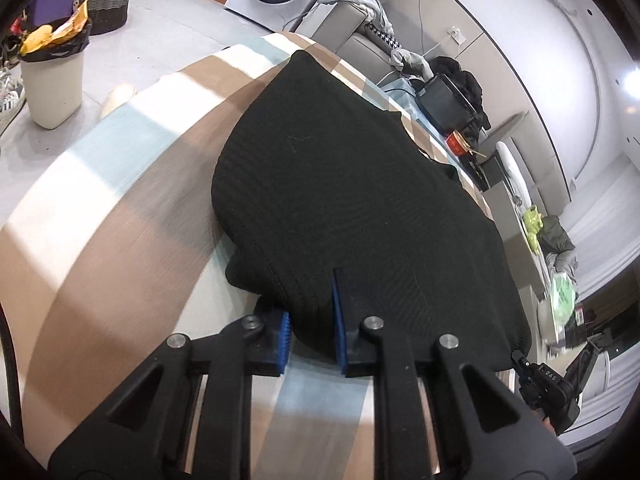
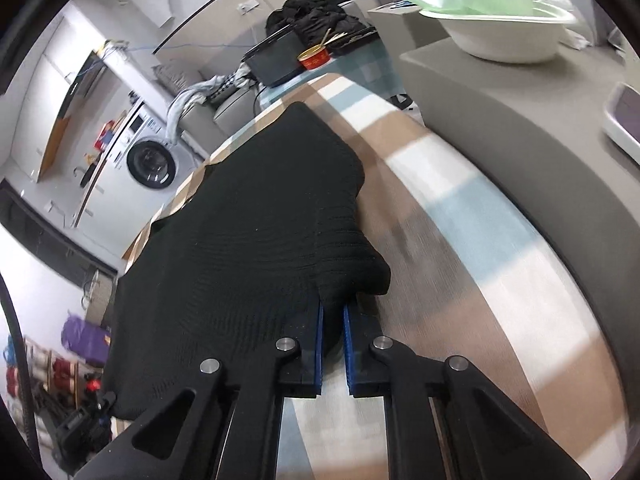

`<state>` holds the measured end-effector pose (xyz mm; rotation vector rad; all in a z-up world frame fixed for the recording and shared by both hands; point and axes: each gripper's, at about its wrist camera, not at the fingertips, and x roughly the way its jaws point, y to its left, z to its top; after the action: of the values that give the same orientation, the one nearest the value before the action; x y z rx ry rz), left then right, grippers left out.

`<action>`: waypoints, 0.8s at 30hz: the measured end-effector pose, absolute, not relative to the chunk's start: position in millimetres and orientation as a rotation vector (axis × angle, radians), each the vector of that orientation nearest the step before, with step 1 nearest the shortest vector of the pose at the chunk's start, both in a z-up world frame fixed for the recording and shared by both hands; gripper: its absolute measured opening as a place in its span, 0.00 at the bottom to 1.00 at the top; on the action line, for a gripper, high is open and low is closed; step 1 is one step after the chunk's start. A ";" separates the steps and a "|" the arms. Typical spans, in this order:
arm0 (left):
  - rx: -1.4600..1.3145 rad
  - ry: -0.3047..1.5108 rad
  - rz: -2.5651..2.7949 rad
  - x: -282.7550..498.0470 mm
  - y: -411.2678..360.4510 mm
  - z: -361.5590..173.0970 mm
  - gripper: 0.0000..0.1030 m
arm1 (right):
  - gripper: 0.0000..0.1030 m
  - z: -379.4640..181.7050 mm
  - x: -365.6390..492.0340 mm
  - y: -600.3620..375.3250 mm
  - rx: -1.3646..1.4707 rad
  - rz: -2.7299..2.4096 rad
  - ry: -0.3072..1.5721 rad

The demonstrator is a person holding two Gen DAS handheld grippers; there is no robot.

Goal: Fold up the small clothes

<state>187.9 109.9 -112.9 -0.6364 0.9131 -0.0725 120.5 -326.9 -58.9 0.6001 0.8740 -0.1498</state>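
— Where's the garment?

— The black knit (image 1: 360, 200) lies on the checked cloth (image 1: 120, 208). The left gripper (image 1: 312, 320) pinches its near hem between blue pads (image 1: 338, 320).

— And the right gripper (image 2: 331, 340)?

— Clamped on a fold at the other near corner. Its view alone shows the white tub (image 2: 508, 36); only the left shows the bin (image 1: 52, 88). The cloth looks blurred, so its weave is unclear.
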 end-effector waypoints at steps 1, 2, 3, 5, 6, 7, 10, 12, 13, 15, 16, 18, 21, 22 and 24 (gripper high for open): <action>-0.634 0.915 -0.074 175.8 112.3 -111.3 0.14 | 0.08 -59.2 110.8 -326.0 0.598 -0.140 0.882; -0.631 0.915 -0.074 166.2 114.8 -110.2 0.14 | 0.08 -58.9 96.9 -324.2 0.597 -0.125 0.892; -0.628 0.915 -0.072 155.2 117.6 -108.7 0.14 | 0.08 -58.7 82.7 -321.8 0.591 -0.109 0.907; -0.633 0.923 -0.065 134.8 123.1 -108.1 0.14 | 0.09 -58.9 61.3 -317.1 0.582 -0.076 0.930; -0.626 0.932 -0.057 128.3 124.3 -108.8 0.15 | 0.09 -59.1 51.9 -313.6 0.558 -0.057 0.943; -0.617 0.940 -0.049 121.9 124.6 -110.0 0.15 | 0.11 -59.3 46.5 -311.7 0.537 -0.052 0.946; -0.597 0.945 -0.059 115.7 122.8 -108.2 0.18 | 0.21 -58.8 34.1 -314.1 0.507 -0.054 0.935; -0.596 0.950 -0.062 116.7 122.6 -106.3 0.19 | 0.25 -57.9 33.8 -322.5 0.540 -0.066 0.932; -0.587 0.955 -0.067 119.4 123.5 -105.8 0.20 | 0.27 -57.7 33.3 -324.7 0.546 -0.074 0.930; -0.570 0.952 -0.059 117.1 123.8 -103.5 0.24 | 0.34 -55.1 32.8 -327.4 0.547 -0.104 0.915; -0.570 0.946 -0.058 114.3 124.3 -104.3 0.25 | 0.38 -54.4 29.5 -328.9 0.540 -0.117 0.906; -0.583 0.955 -0.057 117.7 127.7 -107.5 0.25 | 0.38 -53.9 30.3 -331.0 0.529 -0.140 0.903; -0.582 0.944 -0.052 119.0 134.0 -108.7 0.25 | 0.38 -53.3 35.1 -336.5 0.555 -0.140 0.879; -0.575 0.940 -0.044 118.4 134.7 -110.0 0.25 | 0.35 -52.2 37.1 -336.6 0.551 -0.139 0.871; -0.557 0.936 -0.031 118.6 132.9 -108.7 0.25 | 0.19 -48.1 41.4 -329.4 0.480 -0.121 0.864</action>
<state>118.6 132.9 -108.7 -0.5565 0.9356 -0.0314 41.4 -329.4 -48.1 0.4805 0.8644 -0.1213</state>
